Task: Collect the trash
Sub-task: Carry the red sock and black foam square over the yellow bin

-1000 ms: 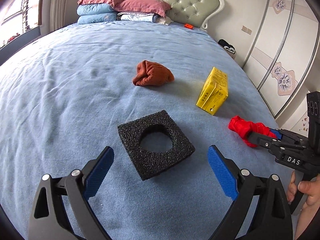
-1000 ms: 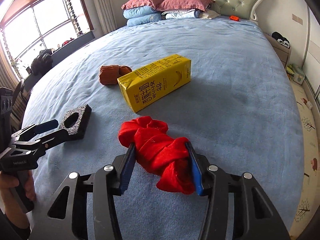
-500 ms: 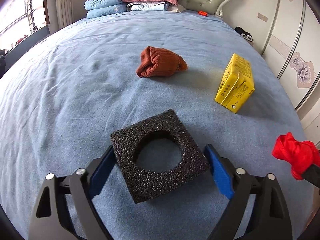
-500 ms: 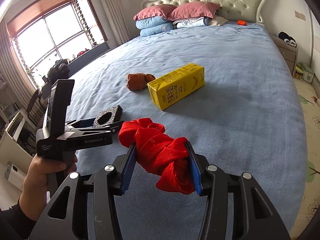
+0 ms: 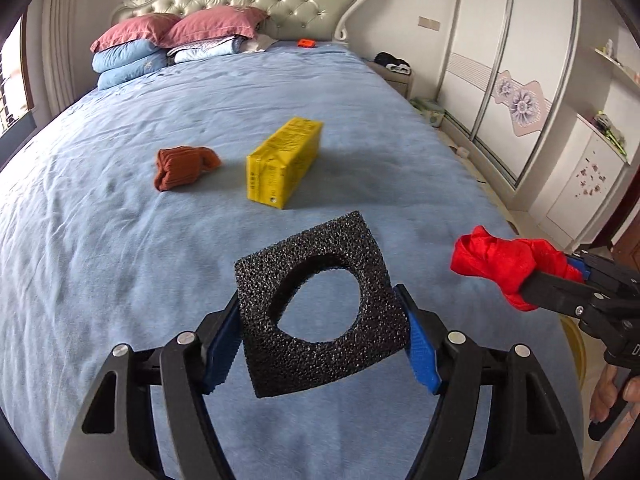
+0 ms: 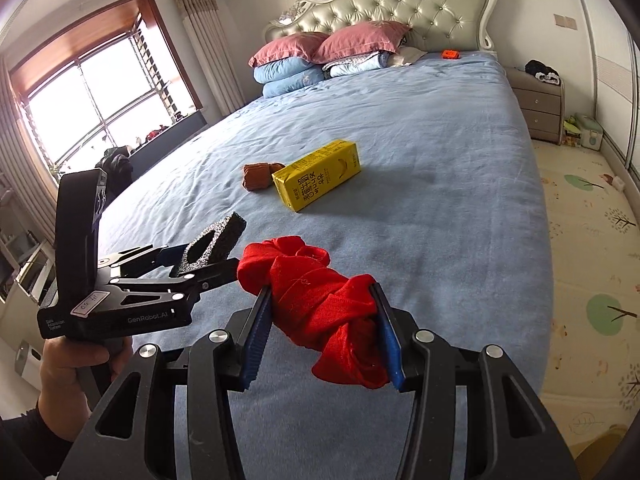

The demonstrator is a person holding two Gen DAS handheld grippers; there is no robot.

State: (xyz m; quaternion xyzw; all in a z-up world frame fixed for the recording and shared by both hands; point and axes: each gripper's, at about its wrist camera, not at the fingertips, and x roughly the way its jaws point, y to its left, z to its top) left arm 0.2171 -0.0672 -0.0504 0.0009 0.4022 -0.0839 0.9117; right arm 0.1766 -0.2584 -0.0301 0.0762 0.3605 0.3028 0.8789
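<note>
The big bed (image 5: 132, 264) with its blue sheet fills the room, pillows (image 5: 176, 32) stacked against the tufted headboard (image 6: 404, 4). Out on the sheet a yellow drink carton (image 5: 282, 164) lies on its side, with a rust-brown balled sock (image 5: 182, 166) near it, both untouched. Nearer the foot of the bed, the left gripper (image 5: 320, 340) has just been closing and now has its blue pads pressed on the two sides of a black foam block with a round hole (image 5: 316, 304), lifted clear of the sheet. The right gripper (image 6: 320, 332) is clamped on a knotted red cloth (image 6: 320, 300), also carried in the air. To my eye the foam is the risk: it is held only at its edges and sits tilted, so a quick swing might squeeze it out. The cloth's loose tail could snag. The left tool's body reads "GenRobot.AI"; the carton's print looks Korean, with a banana drawing.
</note>
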